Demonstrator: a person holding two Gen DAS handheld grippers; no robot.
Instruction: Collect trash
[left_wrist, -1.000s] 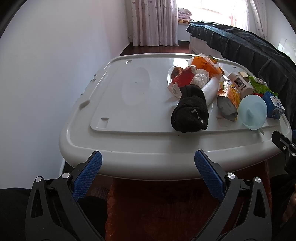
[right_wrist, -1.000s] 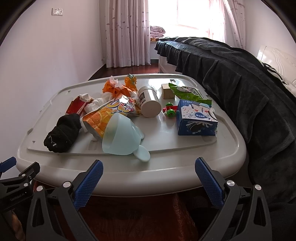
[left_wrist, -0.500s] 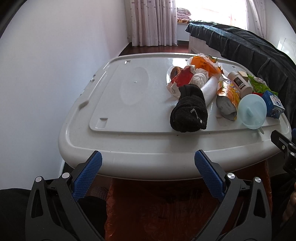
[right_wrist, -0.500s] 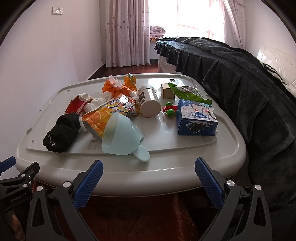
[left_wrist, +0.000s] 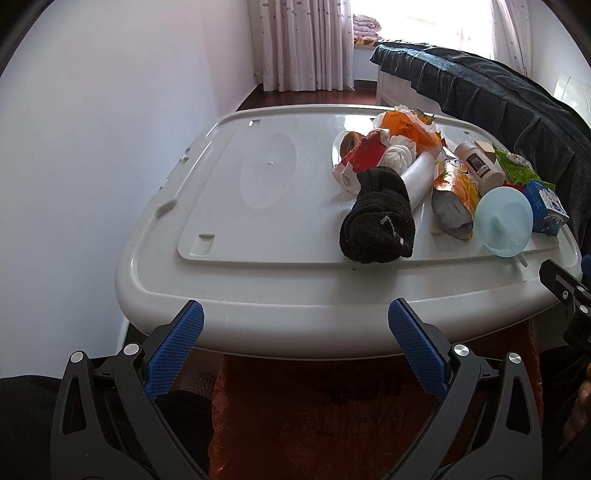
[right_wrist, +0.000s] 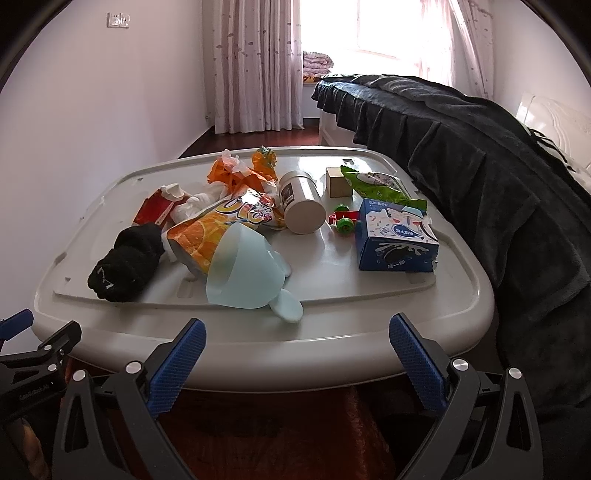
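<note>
A heap of litter lies on the white plastic lid (left_wrist: 236, 206) (right_wrist: 369, 317): a black sock (left_wrist: 376, 221) (right_wrist: 125, 258), an orange snack bag (right_wrist: 221, 221) (left_wrist: 454, 192), a red carton (left_wrist: 364, 155) (right_wrist: 151, 206), crumpled orange wrappers (right_wrist: 236, 173), a beige jar (right_wrist: 301, 206), a green packet (right_wrist: 373, 184) and a blue milk box (right_wrist: 395, 240). A pale blue cup (right_wrist: 247, 273) (left_wrist: 504, 221) lies on its side. My left gripper (left_wrist: 295, 347) is open below the lid's near edge, holding nothing. My right gripper (right_wrist: 297, 354) is open too, in front of the cup.
A bed under a dark blanket (right_wrist: 480, 155) runs along the right side. A white wall (left_wrist: 92, 147) is at the left. Below the lid's near edge lies an orange bag (left_wrist: 369, 413). A small wooden block (right_wrist: 338, 181) and a green-and-red toy (right_wrist: 345, 221) sit among the litter.
Both views have shifted only very slightly; the objects on the lid have not moved and both grippers stay open.
</note>
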